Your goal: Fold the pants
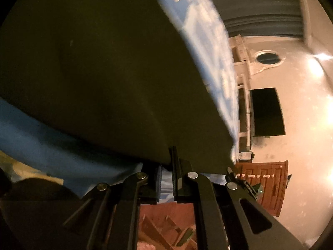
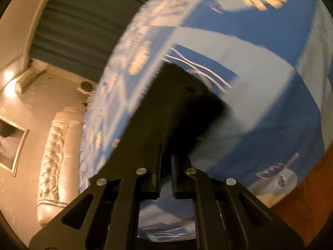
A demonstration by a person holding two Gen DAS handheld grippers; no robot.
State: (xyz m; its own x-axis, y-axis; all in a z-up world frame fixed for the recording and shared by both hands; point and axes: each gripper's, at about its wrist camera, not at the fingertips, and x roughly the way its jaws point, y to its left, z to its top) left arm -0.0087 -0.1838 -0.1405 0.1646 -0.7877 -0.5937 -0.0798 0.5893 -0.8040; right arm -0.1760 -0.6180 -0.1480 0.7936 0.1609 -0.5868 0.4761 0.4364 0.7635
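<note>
In the left wrist view, the dark olive cloth pants (image 1: pixel 100 79) spread across the left and middle of the picture, lying on a blue patterned bed sheet (image 1: pixel 47 143) that shows as a plain blue band under their lower edge and as a blurred blue-and-white strip along their right edge. The left tongs (image 1: pixel 167 179) sit at bottom centre with the jaws drawn narrow; the near edge of the pants comes down right to the tips and appears pinched there, with pale sheet showing in the slit behind. Right of the bed, well apart, stand grey pleated curtains (image 1: pixel 264 6), a black rectangular screen (image 1: pixel 267 112) on a pale wall, and a carved reddish-brown wooden door (image 1: pixel 268 185). Reddish wooden pieces (image 1: pixel 166 227) show below the tongs, between their arms.

In the right wrist view, from the left: a framed picture (image 2: pixel 10 145) on the pale wall, a cream tufted leather sofa (image 2: pixel 56 162), and the same grey curtains at top left. The sheet, blue with cream leaf shapes and white lines, fills the middle and right. A dark corner of the pants reaches from the bed's left edge down to the right tongs (image 2: pixel 165 177). Those jaws stand narrow with the dark cloth running into the slit, held there. The cloth hides most of the left finger from the camera. Motion blur softens the sheet's pattern and the cloth's far edge.
</note>
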